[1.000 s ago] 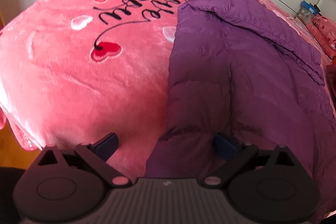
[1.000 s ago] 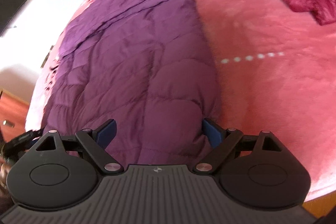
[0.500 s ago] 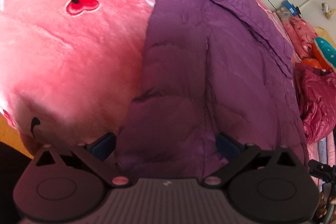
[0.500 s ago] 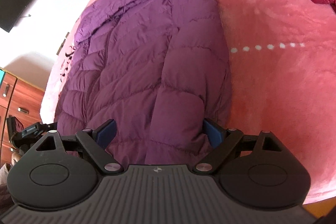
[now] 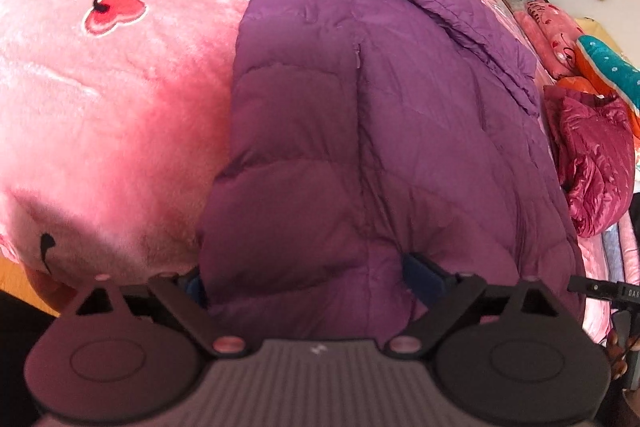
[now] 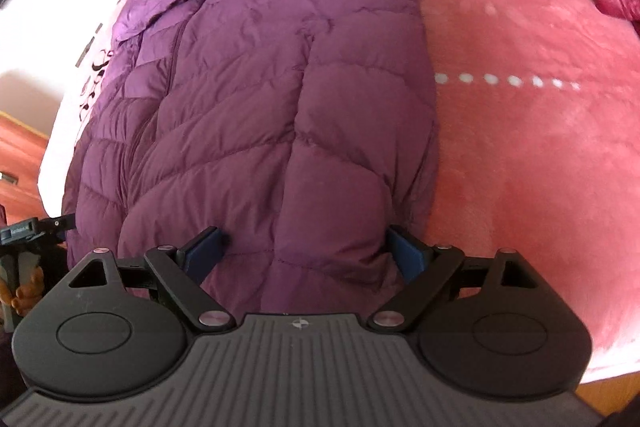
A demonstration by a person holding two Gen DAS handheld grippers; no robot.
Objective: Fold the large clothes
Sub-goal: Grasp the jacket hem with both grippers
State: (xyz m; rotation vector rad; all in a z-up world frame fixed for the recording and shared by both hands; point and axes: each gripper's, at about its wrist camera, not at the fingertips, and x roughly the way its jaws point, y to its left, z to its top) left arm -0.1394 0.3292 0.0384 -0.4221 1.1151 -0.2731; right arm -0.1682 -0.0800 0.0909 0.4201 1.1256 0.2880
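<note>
Plush pink blanket [image 5: 120, 131]; quilted purple jacket [image 5: 360, 147] hem between both grippers' spread fingers [image 6: 404, 253], left closing.

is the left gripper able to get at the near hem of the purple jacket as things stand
Probably yes. The left gripper already straddles the near hem of the purple jacket, its jaws closing with the fabric between them, and nothing lies over that edge on the pink blanket. The right gripper sits wide at the other corner.

Purple quilted down coat [image 5: 392, 115], spread lengthwise on the bed, sleeve folded over, hem nearest
</note>
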